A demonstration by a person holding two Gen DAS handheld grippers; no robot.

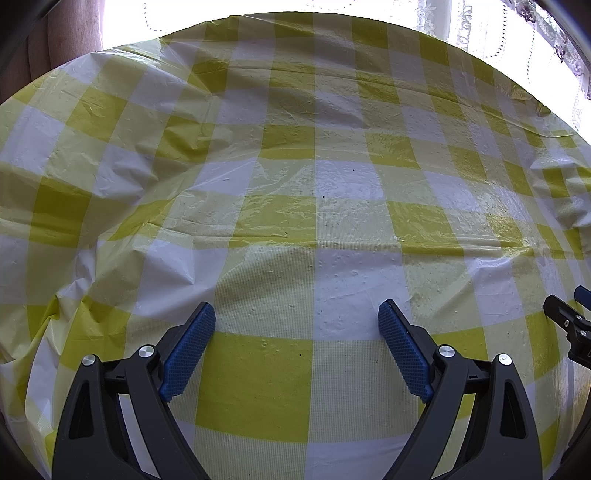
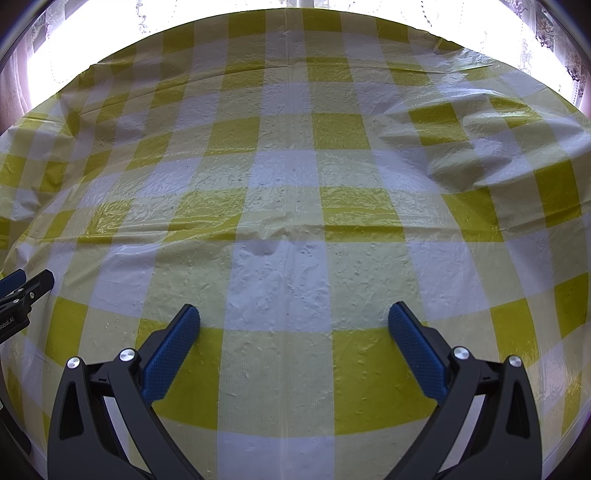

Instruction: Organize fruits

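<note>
No fruit shows in either view. My left gripper [image 1: 297,314] hangs open over a yellow-and-white checked tablecloth [image 1: 295,184], its blue pads [image 1: 188,350] wide apart with nothing between them. My right gripper [image 2: 294,314] also stands open over the same cloth [image 2: 288,184], with bare cloth between its blue pads [image 2: 417,354]. Each gripper peeks into the other's view: the right gripper's tip shows at the right edge [image 1: 569,325] of the left wrist view, and the left gripper's tip shows at the left edge [image 2: 22,291] of the right wrist view.
The plastic cloth is wrinkled, with raised folds at the left [image 1: 122,173] and at the right [image 2: 472,155]. Bright windows with lace curtains [image 1: 517,29] run behind the table's far edge.
</note>
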